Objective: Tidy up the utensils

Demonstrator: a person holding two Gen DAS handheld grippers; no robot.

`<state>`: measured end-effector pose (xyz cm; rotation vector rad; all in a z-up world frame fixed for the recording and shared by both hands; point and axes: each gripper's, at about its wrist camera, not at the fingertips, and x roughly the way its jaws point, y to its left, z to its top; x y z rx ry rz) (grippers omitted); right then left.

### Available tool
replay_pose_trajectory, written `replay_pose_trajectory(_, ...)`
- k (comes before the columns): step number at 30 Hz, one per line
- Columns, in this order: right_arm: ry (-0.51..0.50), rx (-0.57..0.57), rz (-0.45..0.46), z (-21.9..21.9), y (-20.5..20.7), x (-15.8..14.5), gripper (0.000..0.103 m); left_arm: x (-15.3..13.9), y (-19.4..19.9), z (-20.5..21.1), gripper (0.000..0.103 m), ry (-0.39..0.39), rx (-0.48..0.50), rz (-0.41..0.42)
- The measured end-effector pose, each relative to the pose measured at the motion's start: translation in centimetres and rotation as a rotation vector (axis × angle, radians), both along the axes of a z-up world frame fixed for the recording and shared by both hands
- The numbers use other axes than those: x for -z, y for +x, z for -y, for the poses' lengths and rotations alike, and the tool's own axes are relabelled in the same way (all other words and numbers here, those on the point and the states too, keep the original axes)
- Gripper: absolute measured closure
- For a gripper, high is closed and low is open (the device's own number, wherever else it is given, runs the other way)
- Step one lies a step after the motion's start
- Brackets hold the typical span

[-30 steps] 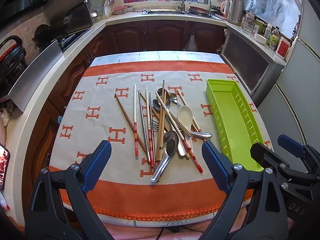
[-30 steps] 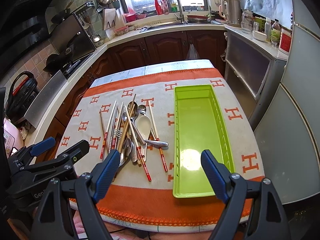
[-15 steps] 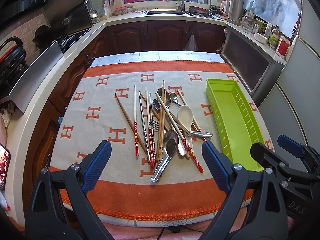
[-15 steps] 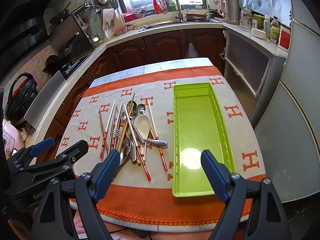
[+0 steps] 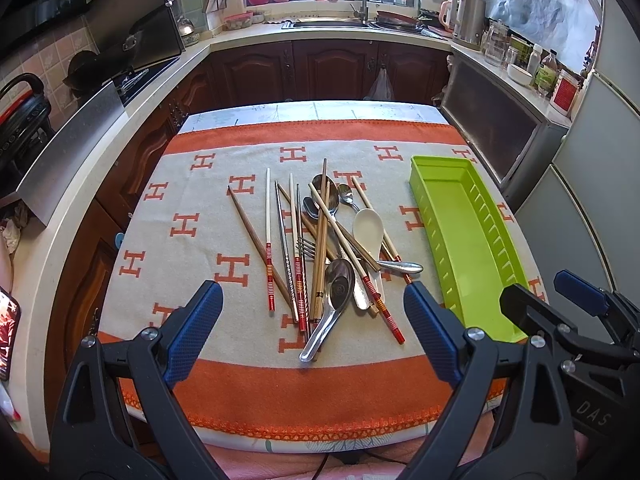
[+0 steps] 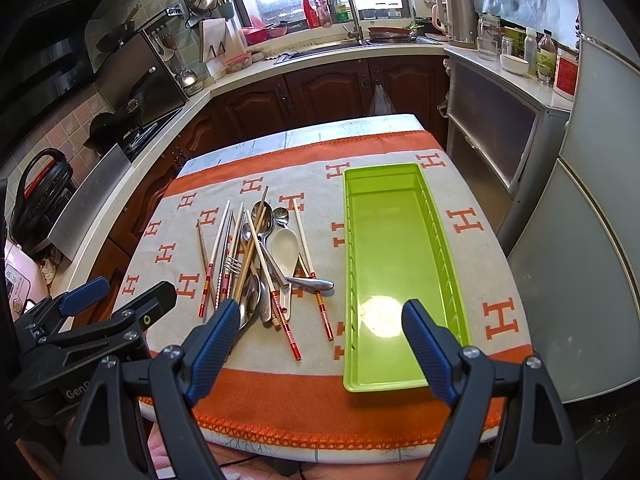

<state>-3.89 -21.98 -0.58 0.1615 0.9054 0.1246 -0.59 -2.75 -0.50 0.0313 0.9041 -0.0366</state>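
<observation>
In the left wrist view, the left gripper [image 5: 312,316] is held with fingers spread wide and nothing between them, low in the frame, below the utensil pile [image 5: 326,252] at centre. The green tray [image 5: 500,248] is seen obliquely at right, only its slotted far wall displayed. In the right wrist view, the right gripper [image 6: 320,336] is likewise spread wide and unloaded, and the tray [image 6: 444,240] floor is shown bare, right of centre, beside the pile [image 6: 264,260] on the patterned cloth [image 6: 472,264].

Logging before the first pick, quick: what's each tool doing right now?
Left tool: open, holding nothing, above the utensils.
Right tool: open, holding nothing, near the tray.
</observation>
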Motion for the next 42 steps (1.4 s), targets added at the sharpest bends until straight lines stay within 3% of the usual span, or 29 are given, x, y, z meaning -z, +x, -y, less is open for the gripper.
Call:
replay_pose_trajectory(31,0.002,-0.005,0.004,0.2,-0.4,0.1,0.020,0.3,-0.2,0.2,0.012,-0.008,0.002,-0.009)
replay_pose_trajectory(39,-0.008,-0.022,-0.006,-0.9,0.7,-0.1,0.021,1.0,0.9,-2.1,0.012,-0.123,0.033,-0.062)
replay_pose_trajectory(42,-0.010,-0.042,-0.012,-1.8,2.1,-0.3,0.028,1.1,2.0,-3.3,0.012,-0.130,0.013,-0.078)
